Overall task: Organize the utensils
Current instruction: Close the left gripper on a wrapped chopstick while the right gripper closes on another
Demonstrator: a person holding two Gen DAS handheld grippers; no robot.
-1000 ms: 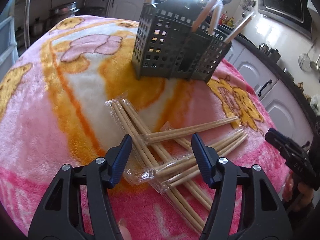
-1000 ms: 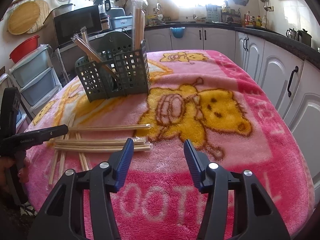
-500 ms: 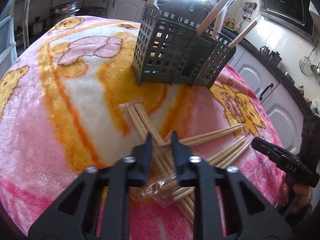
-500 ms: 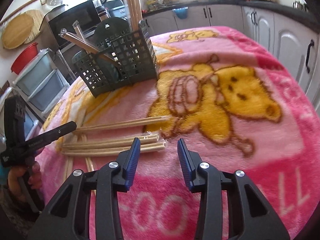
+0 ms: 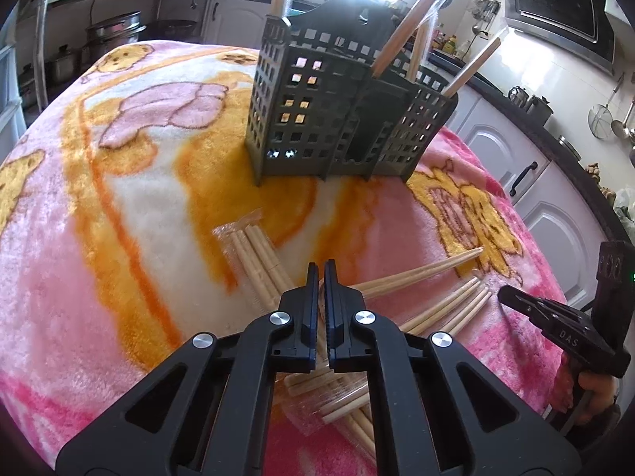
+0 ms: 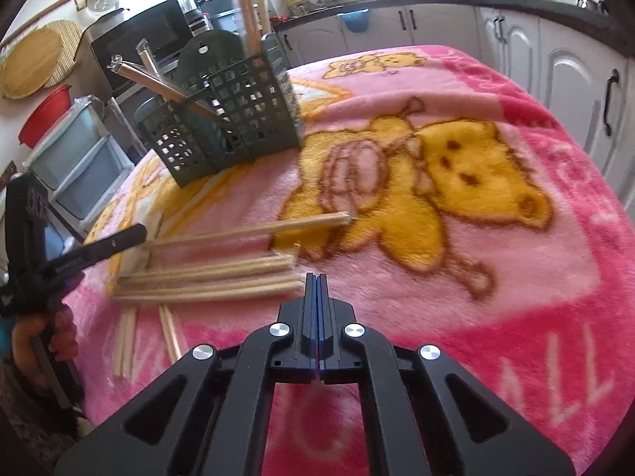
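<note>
A dark green slotted caddy [image 5: 337,131] [image 6: 238,119] stands on the pink bear blanket with wrapped chopsticks [image 5: 405,27] upright in it. Several wooden chopstick pairs, some in clear wrappers, lie crossed on the blanket [image 5: 254,261] [image 6: 206,277]. My left gripper [image 5: 321,267] is shut and hovers over the crossing of the pile; nothing is plainly clamped in it. It also shows at the left of the right wrist view [image 6: 137,234]. My right gripper [image 6: 316,275] is shut with nothing in it, just right of the bundles' ends. Its tip shows in the left wrist view [image 5: 506,297].
The blanket [image 6: 516,277] covers a round table. White kitchen cabinets [image 6: 575,91] run behind and to the right. Plastic drawers [image 6: 75,166] and a red bowl [image 6: 43,119] stand beyond the left edge. A hand [image 6: 43,341] holds the left gripper's handle.
Both grippers went from wide open to shut. The right gripper has rolled a little and come closer to the chopstick ends. The chopsticks on the blanket lie as before.
</note>
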